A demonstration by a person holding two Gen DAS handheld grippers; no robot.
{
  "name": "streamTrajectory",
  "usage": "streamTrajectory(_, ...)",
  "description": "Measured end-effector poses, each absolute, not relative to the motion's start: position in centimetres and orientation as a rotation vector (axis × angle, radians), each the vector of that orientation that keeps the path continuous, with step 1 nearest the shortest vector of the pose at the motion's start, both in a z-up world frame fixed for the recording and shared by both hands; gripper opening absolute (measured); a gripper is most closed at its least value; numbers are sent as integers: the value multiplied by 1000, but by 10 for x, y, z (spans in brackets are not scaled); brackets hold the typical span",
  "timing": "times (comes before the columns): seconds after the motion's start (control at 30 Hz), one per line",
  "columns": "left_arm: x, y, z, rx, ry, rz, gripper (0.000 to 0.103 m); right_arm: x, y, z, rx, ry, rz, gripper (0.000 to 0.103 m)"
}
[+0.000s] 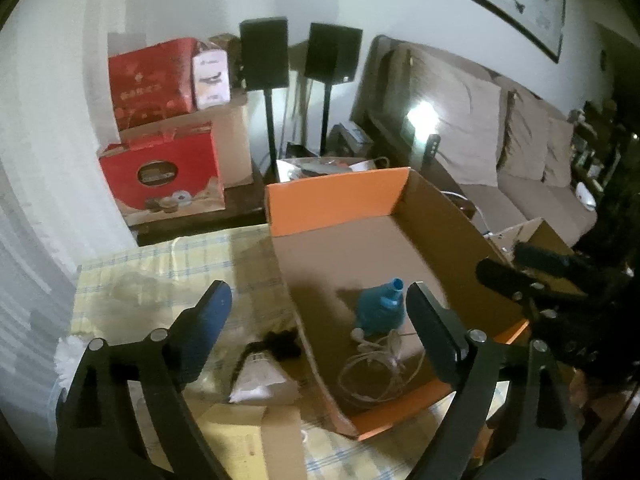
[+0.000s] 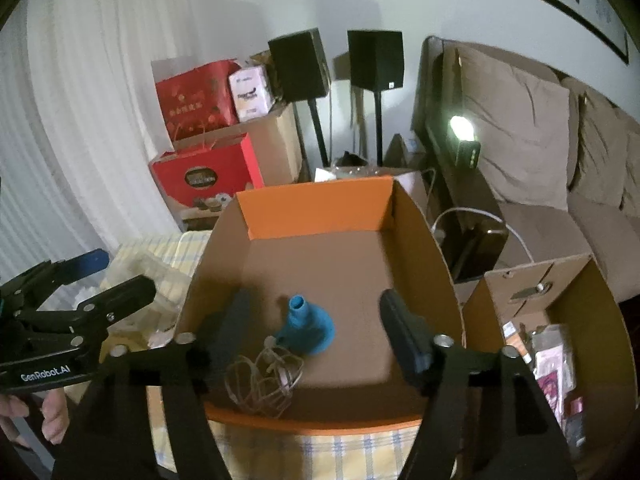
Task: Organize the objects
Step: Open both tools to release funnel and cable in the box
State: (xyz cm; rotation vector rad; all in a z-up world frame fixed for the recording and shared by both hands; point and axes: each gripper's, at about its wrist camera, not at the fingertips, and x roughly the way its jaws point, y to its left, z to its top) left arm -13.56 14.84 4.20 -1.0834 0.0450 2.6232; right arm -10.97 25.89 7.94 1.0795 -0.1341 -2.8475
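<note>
Inside the orange-edged cardboard box (image 2: 320, 208), a teal plastic bottle (image 2: 306, 326) beside tangled white earphones (image 2: 262, 380); both tools, left tool (image 1: 320, 316) and right tool (image 2: 316, 316), gape empty.

Both grippers open, empty

L gripper (image 1: 316, 320) jaws spread wide, nothing btwn fingers. R gripper (image 2: 316, 320) likewise wide apart, holding nothing, tilted down. Hand (image 2: 32, 416) grips L gripper's handle, seen from R wrist cam.
</note>
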Motion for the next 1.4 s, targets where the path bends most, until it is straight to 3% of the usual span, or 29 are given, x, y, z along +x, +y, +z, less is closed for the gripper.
streamTrajectory(0.1, -133, 141, 44, -1066, 50, 2653, 102, -109, 256, 82, 1066, -138, -2843, 83)
streamTrajectory(0.3, -126, 125, 46, -1046, 73, 2702, 103, -111, 251, 82, 1059, -197, -2792, 102)
streamTrajectory(0.67, -115, 69, 49, -1071, 24, 2763, 103, -103, 214, 88, 1017, -104, -2765, 102)
streamTrajectory(1.4, -69, -30, -14, -1222, -171, 2759, 103, -69, 136, 53, 1015, -50, -2601, 102)
